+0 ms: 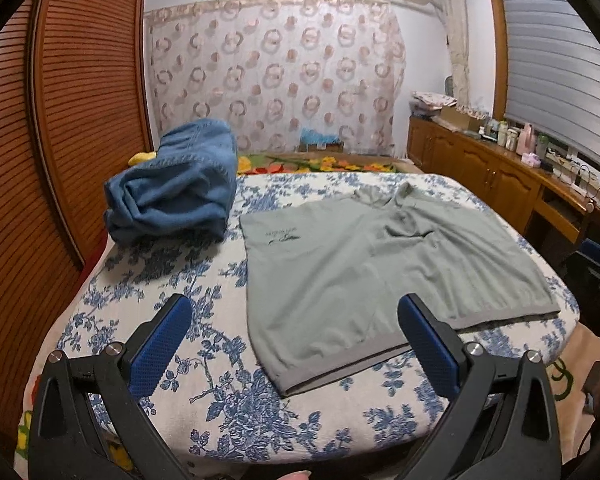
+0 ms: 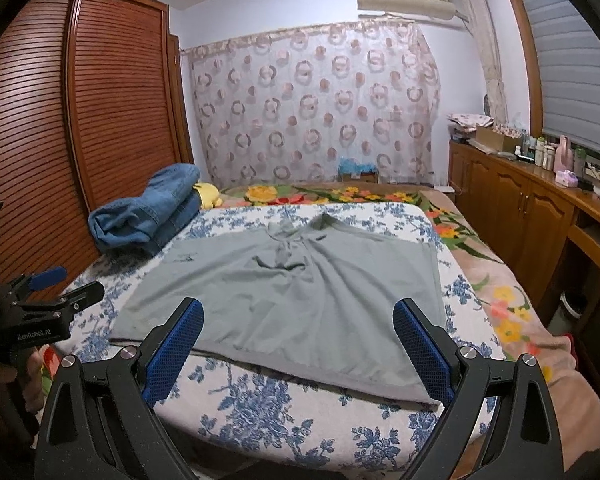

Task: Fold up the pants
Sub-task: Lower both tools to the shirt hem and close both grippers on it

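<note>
A grey-green garment (image 1: 380,260) (image 2: 300,280) with a small dark logo lies spread flat on the blue-flowered bed sheet (image 1: 220,400) (image 2: 280,420). Folded blue denim pants (image 1: 176,188) (image 2: 148,212) sit in a pile at the bed's far left. My left gripper (image 1: 296,308) hovers open over the garment's near left hem with nothing between its blue pads. My right gripper (image 2: 299,307) hovers open over the near hem, also holding nothing. The left gripper (image 2: 72,280) shows at the left edge of the right wrist view, apart from the cloth.
A slatted wooden wardrobe (image 1: 60,120) (image 2: 80,120) runs close along the bed's left side. A wooden cabinet (image 1: 480,168) (image 2: 520,200) topped with bottles lines the right wall. A bright flowered blanket (image 2: 500,300) covers the bed's right and far edges. A yellow item (image 2: 208,194) lies behind the denim.
</note>
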### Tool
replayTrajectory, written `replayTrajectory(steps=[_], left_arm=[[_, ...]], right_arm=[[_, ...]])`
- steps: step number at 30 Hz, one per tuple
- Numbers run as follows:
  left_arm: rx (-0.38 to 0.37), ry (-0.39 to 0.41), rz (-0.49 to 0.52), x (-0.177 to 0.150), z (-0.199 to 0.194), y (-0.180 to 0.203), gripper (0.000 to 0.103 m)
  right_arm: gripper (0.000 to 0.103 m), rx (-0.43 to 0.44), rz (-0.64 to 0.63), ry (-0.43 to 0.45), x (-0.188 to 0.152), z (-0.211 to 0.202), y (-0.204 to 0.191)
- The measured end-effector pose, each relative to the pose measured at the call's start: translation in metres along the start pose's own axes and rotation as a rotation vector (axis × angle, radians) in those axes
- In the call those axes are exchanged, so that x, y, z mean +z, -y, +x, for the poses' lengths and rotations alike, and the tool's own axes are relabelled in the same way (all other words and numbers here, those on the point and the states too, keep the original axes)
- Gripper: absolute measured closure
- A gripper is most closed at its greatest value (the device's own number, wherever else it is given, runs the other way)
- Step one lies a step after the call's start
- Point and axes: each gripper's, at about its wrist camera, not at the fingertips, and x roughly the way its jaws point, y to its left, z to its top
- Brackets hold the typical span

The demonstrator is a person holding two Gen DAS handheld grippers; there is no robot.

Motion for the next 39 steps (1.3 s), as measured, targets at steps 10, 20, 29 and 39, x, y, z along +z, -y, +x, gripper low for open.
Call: replayTrajectory(steps=[10,20,29,39], left_arm=[[0.003,-0.071,0.005,-0.012,0.026,-0.018,0.000],[-0.034,-0.134,-0.033,-0.026,0.037,-0.040,0.000],[-0.146,-0.182,-0.082,-0.031,0.041,-0.048,0.017],[-0.199,-0.212,-0.065,-0.041,0.045,-0.038,0.053]], right_arm=[[0.007,0.002,-0.030,-0.051,-0.002,0.008,0.005],[0.007,0.028,-0.099,-0.136,0.002,0.023,-0.001],[0.007,0.013,-0.118,-0.223,0.000,0.027,0.002],[0.010,0.015,-0.092,-0.279,0.007,0.019,0.015]])
